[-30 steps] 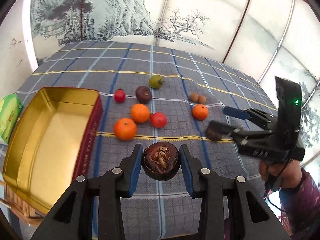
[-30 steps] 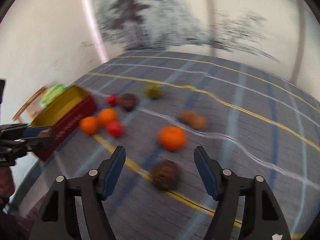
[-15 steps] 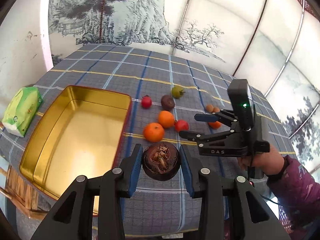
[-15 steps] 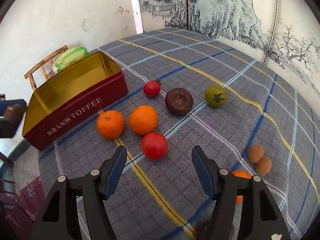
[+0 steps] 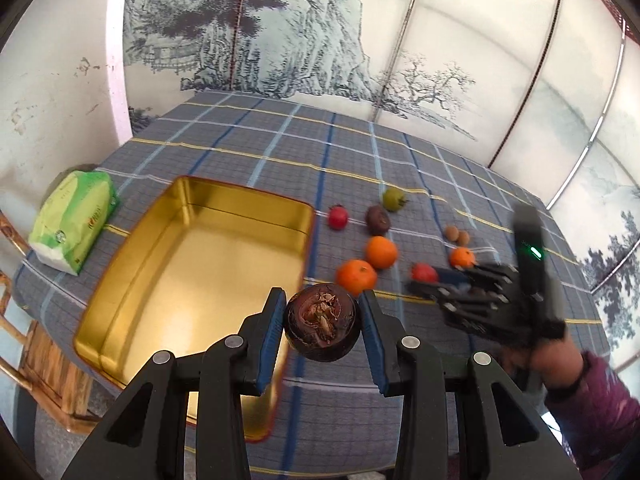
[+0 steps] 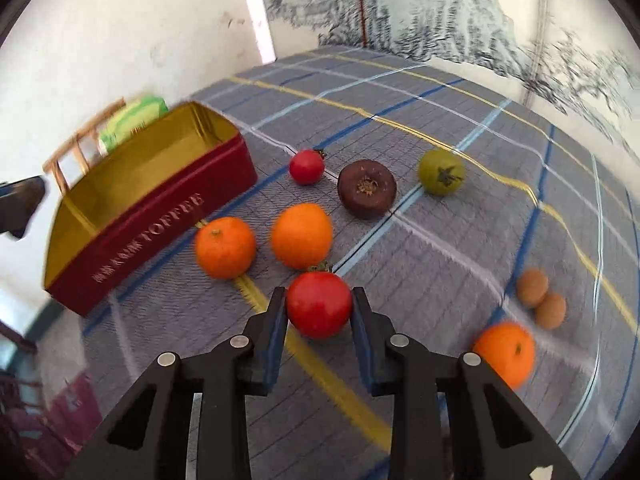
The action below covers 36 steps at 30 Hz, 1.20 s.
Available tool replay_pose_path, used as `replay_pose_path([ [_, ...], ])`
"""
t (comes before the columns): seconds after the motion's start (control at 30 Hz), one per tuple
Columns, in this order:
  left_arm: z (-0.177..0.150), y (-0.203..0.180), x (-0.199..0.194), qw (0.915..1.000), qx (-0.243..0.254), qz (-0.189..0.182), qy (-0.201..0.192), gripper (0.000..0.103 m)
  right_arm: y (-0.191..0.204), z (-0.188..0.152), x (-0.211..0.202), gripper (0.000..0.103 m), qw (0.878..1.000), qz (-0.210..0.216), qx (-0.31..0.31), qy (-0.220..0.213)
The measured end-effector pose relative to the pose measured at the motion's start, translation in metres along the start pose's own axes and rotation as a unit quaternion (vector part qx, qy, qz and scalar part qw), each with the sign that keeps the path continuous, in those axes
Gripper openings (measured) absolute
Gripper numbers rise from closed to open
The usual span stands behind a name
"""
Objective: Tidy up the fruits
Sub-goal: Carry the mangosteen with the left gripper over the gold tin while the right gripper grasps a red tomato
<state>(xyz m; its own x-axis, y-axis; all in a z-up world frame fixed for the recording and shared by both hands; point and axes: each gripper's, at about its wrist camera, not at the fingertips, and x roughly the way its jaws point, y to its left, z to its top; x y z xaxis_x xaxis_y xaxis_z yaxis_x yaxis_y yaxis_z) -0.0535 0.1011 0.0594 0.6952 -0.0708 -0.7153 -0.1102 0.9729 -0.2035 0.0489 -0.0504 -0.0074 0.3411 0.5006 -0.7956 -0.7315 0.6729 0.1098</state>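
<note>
L gripper (image 5: 321, 322): blue pads closed on both sides of a dark purple mangosteen (image 5: 320, 327), held off the cloth, over the near-right edge of the gold toffee tin (image 5: 188, 256). Tin has red outer wall w/ "TOFFEE" lettering, sits on the plaid tablecloth (image 5: 280, 152).

R gripper (image 6: 319, 316): pads against both sides of a red tomato (image 6: 319, 304); can't tell if it's lifted or resting on the cloth. It's right of the tin.

Rel. to tin, in the R wrist view: two oranges just right of its red wall, near one (image 6: 225, 246) & next one (image 6: 301, 235) side by side. Small red tomato (image 6: 306, 166) off the tin's far-right corner. Beyond that a 2nd dark mangosteen (image 6: 367, 188), then a green tomato (image 6: 441, 171). Third orange (image 6: 505, 354), blurred, & two small brown fruits (image 6: 541, 298) touching each other, well right of the tin.

Green packet (image 5: 74, 222) just left of the tin, at the table edge.
</note>
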Motion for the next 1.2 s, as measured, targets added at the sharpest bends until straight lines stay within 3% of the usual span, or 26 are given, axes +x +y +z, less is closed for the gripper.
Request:
replay_pose_path([
  [0.3, 0.021, 0.025, 0.022, 0.9972, 0.043, 0.061, 0.004, 0.039, -0.009, -0.029, -0.008, 0.028, 0.997, -0.021, 0.068, -0.018],
  [0.83, 0.048, 0.054, 0.088, 0.9834, 0.111, 0.138, 0.038, 0.039, -0.006, -0.030, -0.006, 0.029, 0.997, -0.047, 0.057, -0.026],
  [1.2, 0.062, 0.075, 0.126, 0.9763, 0.120, 0.159, 0.084, 0.039, -0.005, -0.030, -0.006, 0.029, 0.997, -0.049, 0.055, -0.026],
])
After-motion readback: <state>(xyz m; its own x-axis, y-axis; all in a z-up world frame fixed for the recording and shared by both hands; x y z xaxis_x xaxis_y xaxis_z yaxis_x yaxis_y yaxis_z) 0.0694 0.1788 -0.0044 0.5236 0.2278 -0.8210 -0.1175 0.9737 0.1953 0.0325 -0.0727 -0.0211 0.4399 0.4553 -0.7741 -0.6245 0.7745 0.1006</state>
